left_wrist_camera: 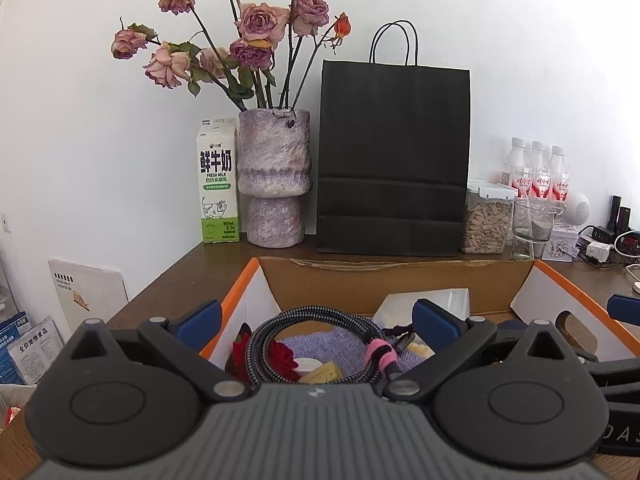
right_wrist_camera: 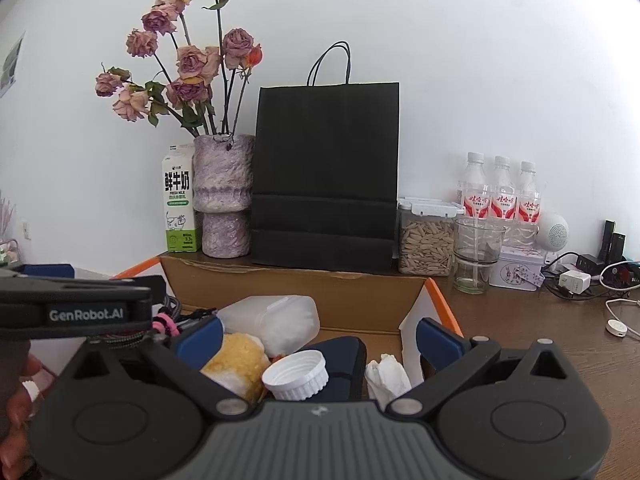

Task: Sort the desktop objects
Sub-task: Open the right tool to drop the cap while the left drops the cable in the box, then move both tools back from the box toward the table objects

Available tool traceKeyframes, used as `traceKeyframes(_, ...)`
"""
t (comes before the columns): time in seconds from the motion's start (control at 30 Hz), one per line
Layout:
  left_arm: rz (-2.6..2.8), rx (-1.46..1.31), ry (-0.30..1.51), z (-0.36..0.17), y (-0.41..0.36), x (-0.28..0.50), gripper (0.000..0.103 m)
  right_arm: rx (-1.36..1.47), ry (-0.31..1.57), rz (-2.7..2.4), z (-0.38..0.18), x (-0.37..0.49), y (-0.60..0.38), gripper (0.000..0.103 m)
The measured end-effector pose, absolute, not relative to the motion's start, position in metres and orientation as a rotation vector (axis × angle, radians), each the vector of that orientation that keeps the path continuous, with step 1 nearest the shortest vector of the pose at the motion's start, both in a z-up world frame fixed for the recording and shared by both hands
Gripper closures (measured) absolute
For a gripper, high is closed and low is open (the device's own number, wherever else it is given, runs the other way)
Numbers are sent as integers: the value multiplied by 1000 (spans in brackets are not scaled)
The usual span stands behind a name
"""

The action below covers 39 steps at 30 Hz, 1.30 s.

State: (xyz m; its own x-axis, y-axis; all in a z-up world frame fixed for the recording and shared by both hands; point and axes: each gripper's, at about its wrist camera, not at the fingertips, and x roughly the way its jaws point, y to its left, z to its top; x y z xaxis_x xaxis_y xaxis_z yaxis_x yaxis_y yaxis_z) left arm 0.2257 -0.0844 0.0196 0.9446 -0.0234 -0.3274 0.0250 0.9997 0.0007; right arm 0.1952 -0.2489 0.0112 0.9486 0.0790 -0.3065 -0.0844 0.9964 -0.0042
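An open cardboard box (left_wrist_camera: 400, 280) with orange-edged flaps stands on the brown desk and holds the loose objects. My left gripper (left_wrist_camera: 316, 322) is open above its left part, over a coiled braided cable (left_wrist_camera: 304, 318), a red rose (left_wrist_camera: 282, 354) and a purple cloth (left_wrist_camera: 320, 344). My right gripper (right_wrist_camera: 318, 338) is open above the right part of the box (right_wrist_camera: 296, 280), over a white bottle cap (right_wrist_camera: 296, 374), a yellow-white plush (right_wrist_camera: 236, 362), a translucent plastic container (right_wrist_camera: 272, 318), a dark blue case (right_wrist_camera: 344, 354) and a crumpled tissue (right_wrist_camera: 386, 376). The left gripper body shows at the right view's left edge.
Behind the box stand a milk carton (left_wrist_camera: 218, 182), a vase of dried roses (left_wrist_camera: 274, 176), a black paper bag (left_wrist_camera: 394, 160), a seed jar (left_wrist_camera: 486, 220), a glass (left_wrist_camera: 532, 228) and three bottles (left_wrist_camera: 536, 172). Chargers and cables (right_wrist_camera: 588, 276) lie at the right.
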Motion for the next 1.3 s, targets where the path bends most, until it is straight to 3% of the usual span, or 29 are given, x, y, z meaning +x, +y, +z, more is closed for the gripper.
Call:
traceKeyframes(0.73,-25,-19,295,20,-72,205,0,-27,290,93,12,174,-242,0)
traceKeyframes(1.3,-31,-24,297,22,-21,178,0,-82,281,163,8,151,-227,0)
